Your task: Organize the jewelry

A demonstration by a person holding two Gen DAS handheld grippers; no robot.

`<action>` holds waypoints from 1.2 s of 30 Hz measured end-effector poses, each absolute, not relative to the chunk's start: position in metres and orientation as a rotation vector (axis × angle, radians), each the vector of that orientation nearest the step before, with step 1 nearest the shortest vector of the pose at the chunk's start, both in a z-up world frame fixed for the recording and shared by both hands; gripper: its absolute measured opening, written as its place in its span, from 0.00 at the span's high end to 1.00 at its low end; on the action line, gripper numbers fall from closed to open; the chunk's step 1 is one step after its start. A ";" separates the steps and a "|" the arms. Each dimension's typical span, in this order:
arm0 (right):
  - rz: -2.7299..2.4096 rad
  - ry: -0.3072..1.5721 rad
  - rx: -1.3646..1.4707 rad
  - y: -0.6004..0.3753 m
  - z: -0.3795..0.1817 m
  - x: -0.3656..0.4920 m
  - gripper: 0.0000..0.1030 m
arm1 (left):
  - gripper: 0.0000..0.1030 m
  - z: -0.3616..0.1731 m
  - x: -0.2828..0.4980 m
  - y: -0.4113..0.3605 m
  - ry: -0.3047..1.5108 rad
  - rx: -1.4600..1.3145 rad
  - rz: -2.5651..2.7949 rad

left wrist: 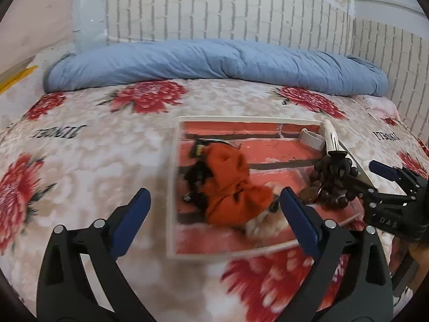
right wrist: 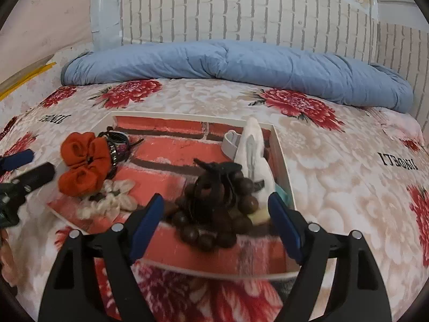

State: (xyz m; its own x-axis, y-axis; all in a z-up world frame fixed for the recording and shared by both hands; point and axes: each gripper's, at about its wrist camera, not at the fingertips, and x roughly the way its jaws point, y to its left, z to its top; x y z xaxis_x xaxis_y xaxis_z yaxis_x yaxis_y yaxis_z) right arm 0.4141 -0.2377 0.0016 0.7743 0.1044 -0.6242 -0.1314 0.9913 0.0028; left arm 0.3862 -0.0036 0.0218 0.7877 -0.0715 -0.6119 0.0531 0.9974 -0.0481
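My left claw [left wrist: 214, 209] hangs spread wide over the tray [right wrist: 187, 116] on the bed [right wrist: 335, 161]. In the tray's left part lies an orange scrunchie [right wrist: 83, 166]; further right sits a dark bead bracelet [right wrist: 214, 214], possibly tangled with a black clip. My right claw [right wrist: 215, 226] gapes around those beads without touching them.

white brick-pattern wall [left wrist: 214, 8], rolled blue quilt [left wrist: 214, 64], red-flowered bedspread [left wrist: 88, 145]
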 end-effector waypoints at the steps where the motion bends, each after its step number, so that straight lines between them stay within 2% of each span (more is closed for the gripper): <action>1: 0.123 0.670 -0.032 -0.240 0.003 0.407 0.23 | 0.07 0.025 0.378 0.000 0.655 -0.027 -0.058; 3: 0.116 0.657 -0.021 -0.242 0.007 0.391 0.13 | 0.05 0.032 0.359 0.008 0.632 -0.015 -0.037; 14: 0.088 0.584 0.004 -0.249 0.016 0.268 0.12 | 0.05 0.051 0.245 0.008 0.543 0.035 -0.020; 17: 0.069 0.552 0.001 -0.248 0.017 0.236 0.04 | 0.05 0.048 0.214 0.000 0.529 0.046 -0.033; 26: 0.062 0.453 -0.008 -0.245 0.020 0.161 0.04 | 0.05 0.035 0.130 -0.020 0.442 0.056 -0.053; 36: 0.035 0.367 0.005 -0.244 0.014 0.119 0.04 | 0.05 0.019 0.097 -0.018 0.370 0.057 -0.024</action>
State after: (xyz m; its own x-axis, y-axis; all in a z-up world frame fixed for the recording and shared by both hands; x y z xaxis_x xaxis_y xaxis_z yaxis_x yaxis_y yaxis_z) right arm 0.1190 -0.2441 0.0138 0.9327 0.0350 -0.3588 -0.0331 0.9994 0.0113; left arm 0.0968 -0.0182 0.0192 0.9319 -0.0131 -0.3624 0.0341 0.9981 0.0516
